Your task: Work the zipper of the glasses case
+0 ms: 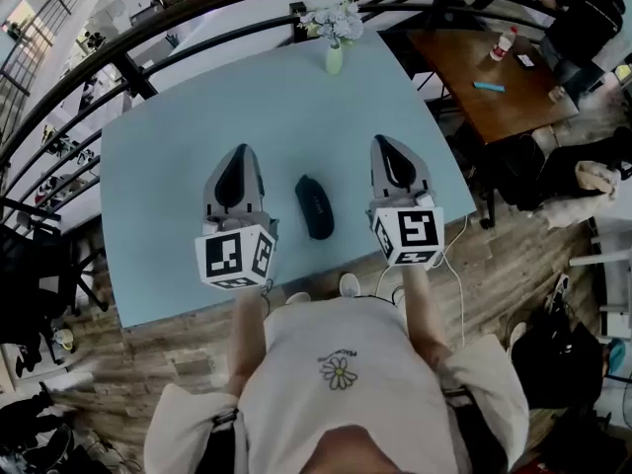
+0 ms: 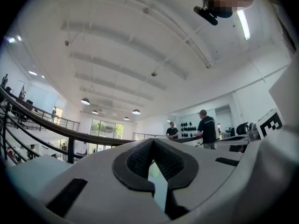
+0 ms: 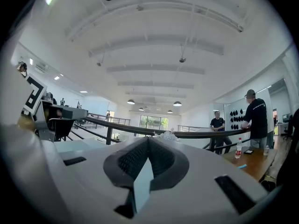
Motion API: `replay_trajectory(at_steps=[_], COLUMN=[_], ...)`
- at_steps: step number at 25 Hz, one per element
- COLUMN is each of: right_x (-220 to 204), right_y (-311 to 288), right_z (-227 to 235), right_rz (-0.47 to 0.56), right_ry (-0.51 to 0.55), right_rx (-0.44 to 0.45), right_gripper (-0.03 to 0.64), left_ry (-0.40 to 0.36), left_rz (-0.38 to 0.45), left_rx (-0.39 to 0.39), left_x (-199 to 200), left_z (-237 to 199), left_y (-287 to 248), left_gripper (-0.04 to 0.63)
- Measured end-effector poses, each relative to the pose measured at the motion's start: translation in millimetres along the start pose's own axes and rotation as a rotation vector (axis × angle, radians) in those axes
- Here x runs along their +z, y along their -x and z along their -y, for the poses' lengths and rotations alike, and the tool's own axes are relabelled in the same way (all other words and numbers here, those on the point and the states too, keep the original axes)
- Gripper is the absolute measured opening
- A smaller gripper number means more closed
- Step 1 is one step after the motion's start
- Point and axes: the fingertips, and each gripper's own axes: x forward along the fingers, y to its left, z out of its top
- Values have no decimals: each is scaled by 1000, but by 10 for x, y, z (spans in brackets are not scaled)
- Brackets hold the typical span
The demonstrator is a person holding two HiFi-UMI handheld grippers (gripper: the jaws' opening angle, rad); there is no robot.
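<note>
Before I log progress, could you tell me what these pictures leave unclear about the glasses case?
- Glasses case: zipped or unzipped cannot be told; it is too small and dark in the head view.
- Left and right gripper views: case out of frame; both cameras aim across the room above the table.

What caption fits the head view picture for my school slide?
The left gripper and right gripper, both shut, flank the black glasses case on the light blue table.
</note>
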Motion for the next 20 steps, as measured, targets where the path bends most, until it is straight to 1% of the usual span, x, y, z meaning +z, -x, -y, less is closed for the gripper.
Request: replay_trajectory(at_steps=[4,11,20], right_x=[-24,22,4], right_y=[18,-17,-37], right_z=[10,-27,-25], right_rz=[-4,9,1], right_ry=[2,18,31], right_rx=[4,14,15], right_gripper=[8,8,8], left_ry=[-34,-53,-61], left_rz=[6,2,4], left_rx=[14,32,59], left_x=[19,11,43], left_z=[31,-16,-156], left_y=[39,90,128], left_gripper=[14,14,14])
